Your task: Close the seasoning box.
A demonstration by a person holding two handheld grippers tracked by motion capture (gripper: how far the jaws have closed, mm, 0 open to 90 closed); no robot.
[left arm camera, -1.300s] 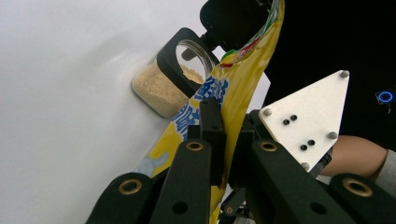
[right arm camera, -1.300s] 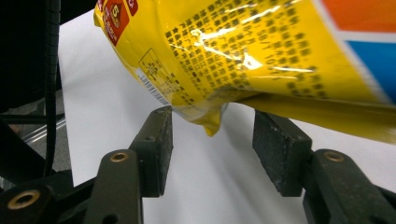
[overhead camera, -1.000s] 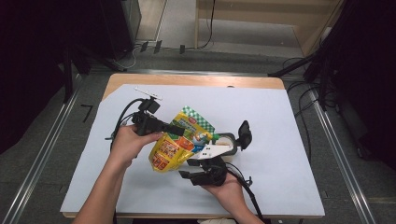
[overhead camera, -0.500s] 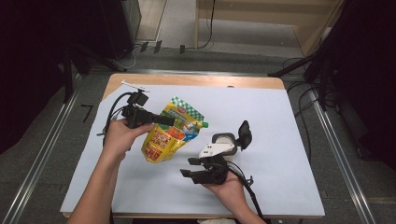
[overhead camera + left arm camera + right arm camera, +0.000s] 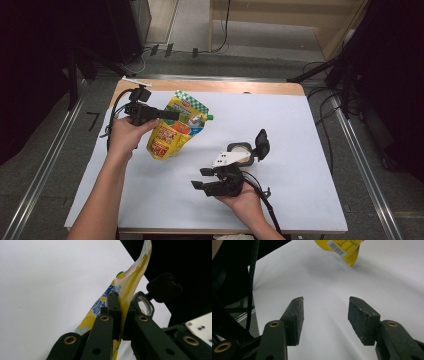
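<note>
A yellow refill pouch is held clamped in the left tool, lifted off the counter; the right tool, half-open and empty, waits nearby. The grip should be kept firm near the spout.

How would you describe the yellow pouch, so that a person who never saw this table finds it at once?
Start at the white sheet covering the table, then go to its far left part. There the left gripper holds a yellow pouch. Its green-checked top and green cap set it apart from the round black-lidded container nearby.
</note>
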